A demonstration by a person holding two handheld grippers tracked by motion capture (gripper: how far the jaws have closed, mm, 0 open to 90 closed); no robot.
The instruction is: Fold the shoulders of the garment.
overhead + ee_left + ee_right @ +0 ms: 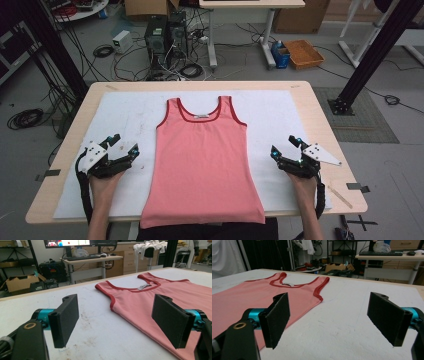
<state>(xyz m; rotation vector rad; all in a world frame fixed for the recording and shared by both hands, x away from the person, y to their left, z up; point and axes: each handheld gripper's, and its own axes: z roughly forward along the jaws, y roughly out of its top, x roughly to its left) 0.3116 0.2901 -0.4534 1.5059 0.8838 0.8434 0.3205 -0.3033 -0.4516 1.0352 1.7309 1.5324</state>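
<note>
We see a pink tank top point(202, 160) spread flat on the white sheet point(125, 120) that covers the worktop point(320, 115). Its neckline and armholes are edged in a darker red band, and a small pale label sits inside the back of the neck. The straps point to the far side of the worktop, and the hem lies at the near edge, just reaching over it. The cloth lies smooth, with faint creases only.

We hold the left gripper point(123, 144) on the sheet to the left of the tank top, beside its lower half and near it but not touching. Its jaws stand wide apart with nothing between them. In the left gripper view, the tank top point(160, 300) runs across the right side of the picture, and its side edge passes close under the right-hand jaw.

We hold the right gripper point(285, 145) to the right of the tank top, at about the same level and likewise apart from the cloth. Its jaws also stand wide apart and empty. In the right gripper view, the tank top point(262, 292) lies off to the left, behind the left-hand jaw, with bare white sheet between the jaws.
</note>
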